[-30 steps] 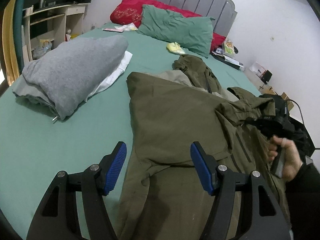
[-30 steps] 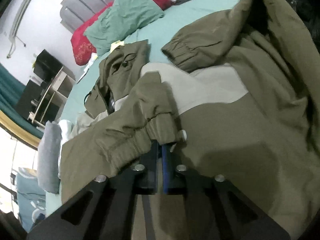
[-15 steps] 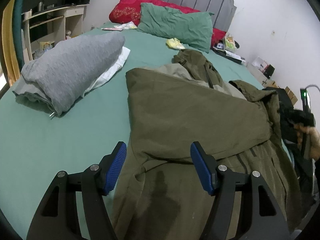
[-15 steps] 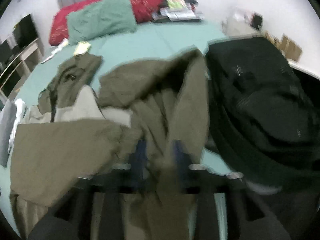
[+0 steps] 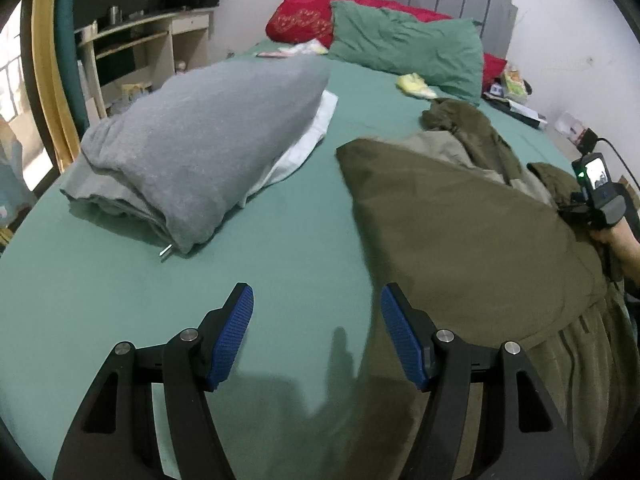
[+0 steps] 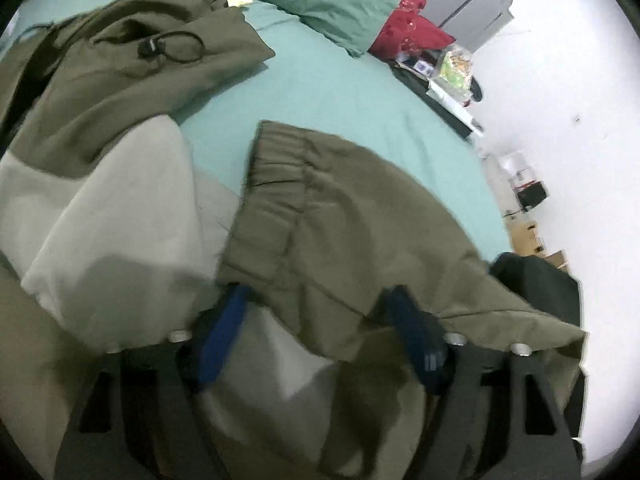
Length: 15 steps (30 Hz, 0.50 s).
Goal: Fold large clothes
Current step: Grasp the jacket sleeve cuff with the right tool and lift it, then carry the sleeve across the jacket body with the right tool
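The big soft olive-green cloth jacket (image 5: 460, 232) lies floppy on the green bed sheet (image 5: 280, 248), both grippers, left (image 5: 316, 336) and right (image 6: 320, 336), wide open holding nothing, so grab its sleeve cuff (image 6: 280, 168).

The olive jacket (image 5: 460, 232) runs off the right and lower edges of the left wrist view, so its hem is cut off. In the right wrist view its cuffed sleeve (image 6: 320, 216) drapes over the right tool (image 6: 316, 304), hiding the blue fingertips (image 6: 230, 320) in part; the picture is smeared there. The grey folded garment (image 5: 200, 152) covers most of a white cloth (image 5: 308, 136) near the bed's left edge. Items on the desk (image 5: 152, 40) are too small to tell.
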Each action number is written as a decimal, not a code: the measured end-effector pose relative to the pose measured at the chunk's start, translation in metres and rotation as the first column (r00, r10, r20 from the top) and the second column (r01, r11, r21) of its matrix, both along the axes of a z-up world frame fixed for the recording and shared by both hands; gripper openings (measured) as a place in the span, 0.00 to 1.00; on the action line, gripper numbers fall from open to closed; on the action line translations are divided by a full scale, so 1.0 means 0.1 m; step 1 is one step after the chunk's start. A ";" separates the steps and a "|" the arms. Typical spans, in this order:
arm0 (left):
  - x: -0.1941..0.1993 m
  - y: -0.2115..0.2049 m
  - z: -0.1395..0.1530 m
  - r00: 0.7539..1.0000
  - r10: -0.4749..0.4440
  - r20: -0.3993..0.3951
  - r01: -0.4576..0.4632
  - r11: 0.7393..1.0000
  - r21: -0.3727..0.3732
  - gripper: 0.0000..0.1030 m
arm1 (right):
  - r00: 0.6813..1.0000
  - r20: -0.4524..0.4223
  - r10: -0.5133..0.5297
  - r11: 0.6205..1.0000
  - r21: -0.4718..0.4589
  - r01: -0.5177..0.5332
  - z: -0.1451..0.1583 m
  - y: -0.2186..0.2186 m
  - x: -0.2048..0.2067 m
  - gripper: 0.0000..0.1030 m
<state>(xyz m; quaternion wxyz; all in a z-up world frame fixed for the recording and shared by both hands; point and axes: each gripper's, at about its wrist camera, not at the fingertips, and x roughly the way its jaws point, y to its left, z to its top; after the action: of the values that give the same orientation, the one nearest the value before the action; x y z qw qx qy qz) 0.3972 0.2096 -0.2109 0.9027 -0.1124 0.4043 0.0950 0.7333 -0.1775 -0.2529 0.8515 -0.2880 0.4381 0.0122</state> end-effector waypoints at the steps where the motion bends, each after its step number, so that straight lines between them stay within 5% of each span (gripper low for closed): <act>1: 0.00 0.01 -0.01 1.000 0.001 -0.004 -0.001 1.000 -0.014 0.67 | 1.000 -0.013 -0.019 1.000 0.002 0.019 0.00 -0.04 0.01 0.02; 6: -0.06 -0.03 0.11 1.000 -0.016 0.020 0.016 0.999 -0.049 0.67 | 0.989 0.107 -0.098 0.991 0.096 0.088 0.43 -0.35 -0.17 0.02; 11: -0.09 -0.10 0.27 0.999 -0.017 0.049 0.019 0.999 -0.038 0.67 | 0.976 0.160 -0.146 0.933 0.350 0.082 1.45 -0.66 -0.66 0.02; 15: -0.17 -0.08 0.38 0.998 -0.025 0.057 0.029 0.997 -0.078 0.67 | 0.977 0.196 -0.085 0.897 0.443 -0.011 2.11 -0.37 -1.12 0.02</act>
<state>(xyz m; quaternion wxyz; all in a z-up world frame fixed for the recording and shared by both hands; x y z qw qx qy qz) 0.3799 0.2021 -0.1726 0.9098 -0.1451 0.3837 0.0637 0.6215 -0.2146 -0.0414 0.9361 -0.0786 0.3367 0.0642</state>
